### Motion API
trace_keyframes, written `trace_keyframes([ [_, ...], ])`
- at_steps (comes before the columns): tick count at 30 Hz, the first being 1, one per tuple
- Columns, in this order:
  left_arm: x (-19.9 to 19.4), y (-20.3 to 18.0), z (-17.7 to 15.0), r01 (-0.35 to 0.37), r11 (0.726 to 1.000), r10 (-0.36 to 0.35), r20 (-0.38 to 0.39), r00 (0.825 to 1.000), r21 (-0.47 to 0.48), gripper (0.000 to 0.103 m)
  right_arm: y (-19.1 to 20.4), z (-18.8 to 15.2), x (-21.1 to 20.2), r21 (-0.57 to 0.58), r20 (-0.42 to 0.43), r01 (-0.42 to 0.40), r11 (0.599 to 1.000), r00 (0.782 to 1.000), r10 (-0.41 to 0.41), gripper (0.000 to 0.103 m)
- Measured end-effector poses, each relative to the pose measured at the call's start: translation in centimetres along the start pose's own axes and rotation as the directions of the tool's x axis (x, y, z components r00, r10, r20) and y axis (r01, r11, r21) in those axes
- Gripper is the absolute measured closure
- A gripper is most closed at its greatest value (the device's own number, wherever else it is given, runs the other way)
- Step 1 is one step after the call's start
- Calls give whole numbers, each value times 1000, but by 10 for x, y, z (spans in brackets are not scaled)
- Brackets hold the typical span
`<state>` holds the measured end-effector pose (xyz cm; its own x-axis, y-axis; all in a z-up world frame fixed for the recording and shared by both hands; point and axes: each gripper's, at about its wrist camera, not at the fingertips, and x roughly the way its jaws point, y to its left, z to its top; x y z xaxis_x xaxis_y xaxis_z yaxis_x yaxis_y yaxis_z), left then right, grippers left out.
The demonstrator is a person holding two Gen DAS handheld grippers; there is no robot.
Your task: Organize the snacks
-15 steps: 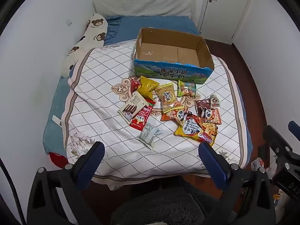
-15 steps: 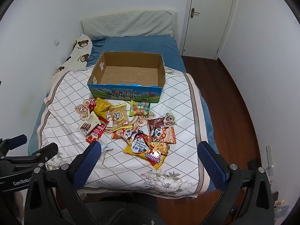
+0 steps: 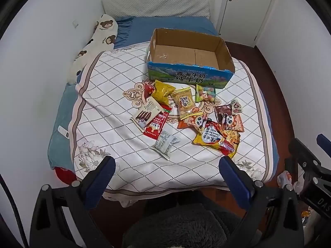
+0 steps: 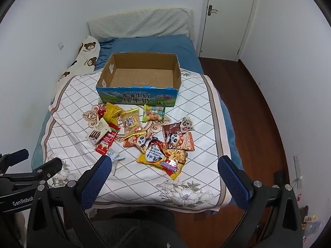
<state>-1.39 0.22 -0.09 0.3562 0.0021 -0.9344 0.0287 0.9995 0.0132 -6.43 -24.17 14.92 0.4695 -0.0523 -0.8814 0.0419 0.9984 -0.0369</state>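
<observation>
On the bed (image 3: 115, 95), over a diamond-quilted blanket: one open cardboard milk carton box (image 3: 189, 62), empty, at the far side. Just in front of it, a loose spread of snack packets, several overlapping:
- yellow noodle packet (image 3: 217, 140), nearest the right side;
- grey-white wrapper (image 3: 165, 143), nearest the left side, lying alone;
- Franzzi biscuit pack (image 3: 145, 113), overlapping a red sachet (image 3: 157, 124);
- candy bag (image 3: 204, 93), touching the box front.

Left gripper (image 3: 165, 177) and right gripper (image 4: 163, 175): jaws spread wide, holding nothing, both above the near edge of the bed, tilted downward.

Step in hand, judged: first pick. Advice: take isolated, outermost packets first; pinch across the narrow width; lift clear before moving over the box wall.
</observation>
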Motion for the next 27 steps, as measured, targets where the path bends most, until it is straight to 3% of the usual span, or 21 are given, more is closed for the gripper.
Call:
trace_keyframes([
  [27, -12, 2, 0, 0, 1000, 0, 16, 1000, -4, 1, 3, -5, -8, 9, 2, -11, 1000, 1000, 11, 0],
])
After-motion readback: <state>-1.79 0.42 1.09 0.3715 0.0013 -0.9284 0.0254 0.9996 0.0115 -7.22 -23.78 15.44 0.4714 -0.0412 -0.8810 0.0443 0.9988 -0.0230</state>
